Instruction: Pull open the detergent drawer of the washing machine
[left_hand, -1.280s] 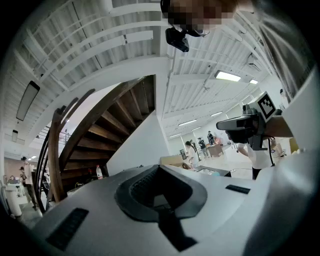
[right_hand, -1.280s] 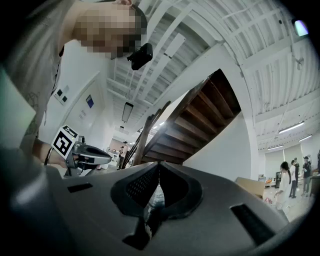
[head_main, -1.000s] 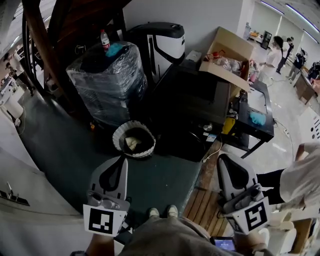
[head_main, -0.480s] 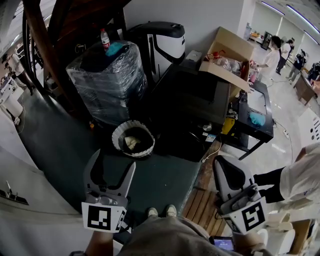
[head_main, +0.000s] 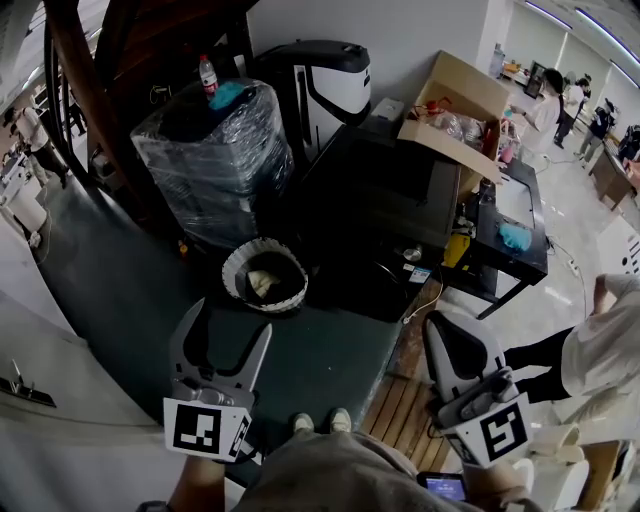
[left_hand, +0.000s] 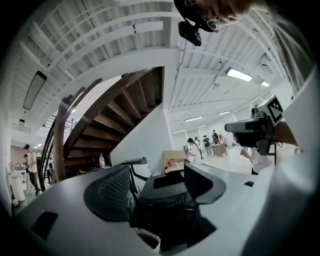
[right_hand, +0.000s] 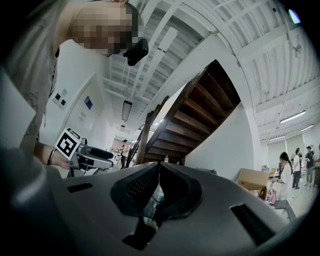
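Observation:
No washing machine drawer can be told apart in any view. A white cabinet-like surface (head_main: 40, 400) fills the head view's lower left, and I cannot tell what it is. My left gripper (head_main: 228, 322) is held low over the dark green floor mat (head_main: 130, 290). Its jaws are opening, with nothing between them. In the left gripper view the left gripper (left_hand: 159, 187) points level at a black table and the stairs. My right gripper (head_main: 442, 322) hangs at the lower right with its jaws together and empty. The right gripper (right_hand: 159, 170) shows the same shut state in its own view.
A white woven basket (head_main: 265, 277) stands on the mat ahead of the left gripper. Behind it are a plastic-wrapped appliance (head_main: 215, 160), a black-and-white machine (head_main: 325, 85), a black table (head_main: 385, 200) and an open cardboard box (head_main: 455, 100). A person (head_main: 610, 345) stands at the right.
The left gripper's jaws went from shut to spread wide. Both hands stayed nearly where they were, and the right jaws remained together.

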